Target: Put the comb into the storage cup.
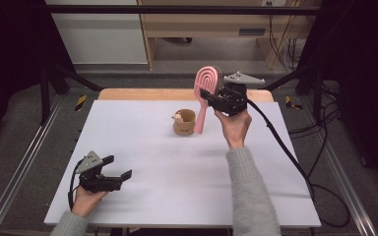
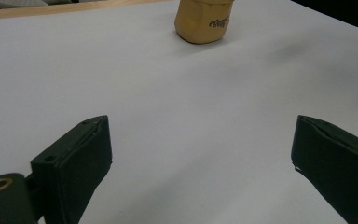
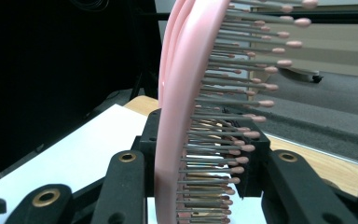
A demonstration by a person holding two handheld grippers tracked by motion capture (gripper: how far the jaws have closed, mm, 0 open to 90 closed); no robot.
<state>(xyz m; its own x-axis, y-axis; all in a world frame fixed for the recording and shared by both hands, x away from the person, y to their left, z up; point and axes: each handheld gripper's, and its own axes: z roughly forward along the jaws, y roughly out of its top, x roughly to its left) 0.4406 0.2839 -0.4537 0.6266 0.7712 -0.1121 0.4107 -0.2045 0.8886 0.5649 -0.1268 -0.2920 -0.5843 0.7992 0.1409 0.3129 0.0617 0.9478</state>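
In the right gripper view the pink hairbrush (image 3: 177, 116) runs off the top and bottom edges, so neither its handle nor its tip is seen there. In the high view its head partly hides behind the right gripper (image 1: 211, 96), which is clamped on the head. The brush is pink with looped ribs and grey bristles tipped pink, handle slanting down toward 7 o'clock, its end just at 3 o'clock of the tan cup (image 1: 184, 123). The left gripper (image 1: 120, 169), jaws apart, rests low on the white table (image 1: 167, 177) at 7 o'clock.
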